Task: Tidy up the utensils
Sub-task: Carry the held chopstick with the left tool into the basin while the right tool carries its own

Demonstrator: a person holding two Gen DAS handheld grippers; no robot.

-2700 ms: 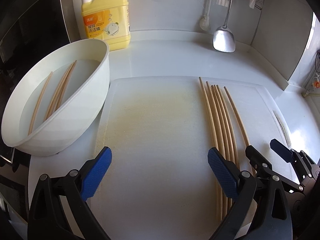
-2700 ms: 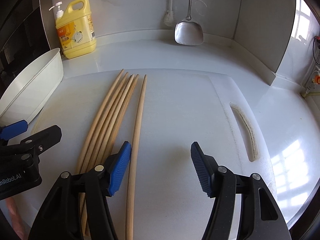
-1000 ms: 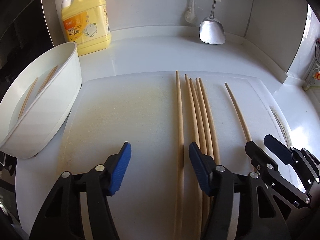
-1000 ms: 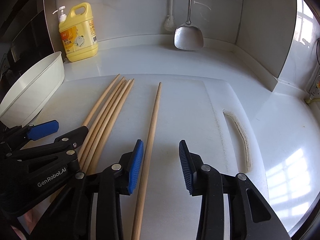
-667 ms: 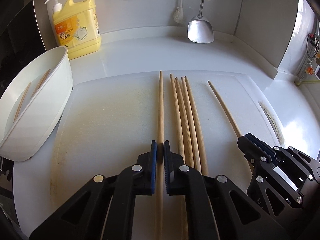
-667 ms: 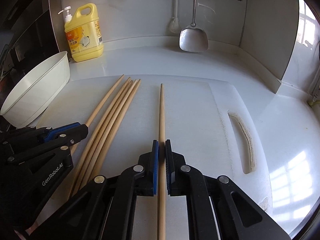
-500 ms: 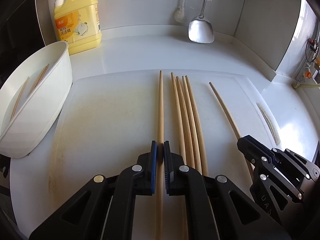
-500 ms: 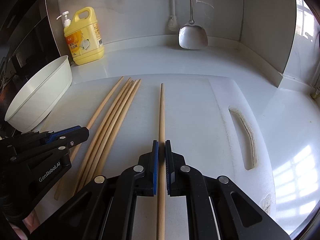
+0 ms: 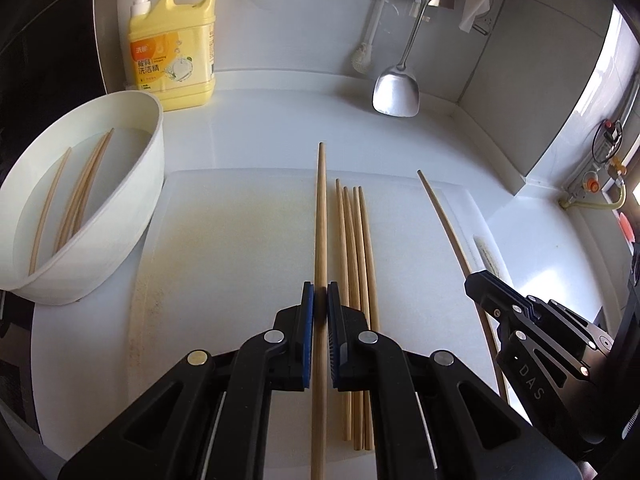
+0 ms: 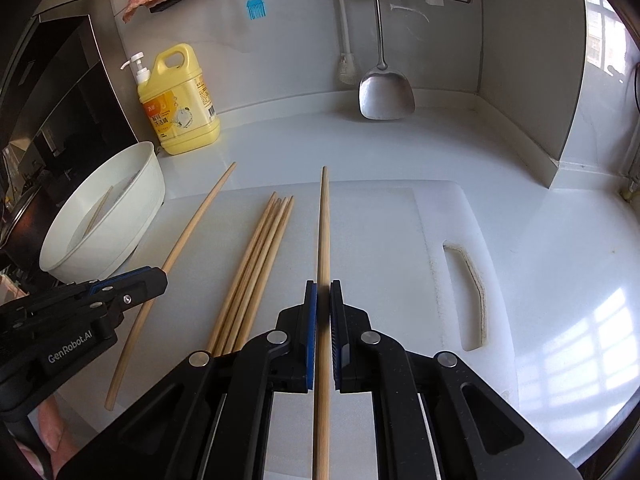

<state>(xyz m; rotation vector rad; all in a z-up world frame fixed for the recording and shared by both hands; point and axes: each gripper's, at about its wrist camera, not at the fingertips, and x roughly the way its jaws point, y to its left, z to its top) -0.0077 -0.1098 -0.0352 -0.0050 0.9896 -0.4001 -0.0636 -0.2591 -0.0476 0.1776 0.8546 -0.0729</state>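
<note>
My left gripper (image 9: 320, 298) is shut on a wooden chopstick (image 9: 320, 216) and holds it above the white cutting board (image 9: 224, 264). My right gripper (image 10: 323, 296) is shut on another chopstick (image 10: 323, 224), also lifted. Several chopsticks (image 9: 354, 248) lie in a bundle on the board between the two held ones; they also show in the right wrist view (image 10: 258, 256). In the right wrist view the left gripper (image 10: 120, 286) holds its chopstick (image 10: 188, 236) at the left. In the left wrist view the right gripper (image 9: 504, 300) holds its chopstick (image 9: 444, 216) at the right.
A white bowl (image 9: 132, 216) with water and several chopsticks (image 9: 76, 204) stands at the left. A yellow dish soap bottle (image 9: 172, 52) is behind it. A steel spatula (image 9: 396, 88) hangs at the back wall. The board's handle slot (image 10: 468, 288) is at the right.
Both grippers closed, each on one chopstick, and then lifted them off the board. The views have risen and the held chopsticks now stand clear of the bundle.
</note>
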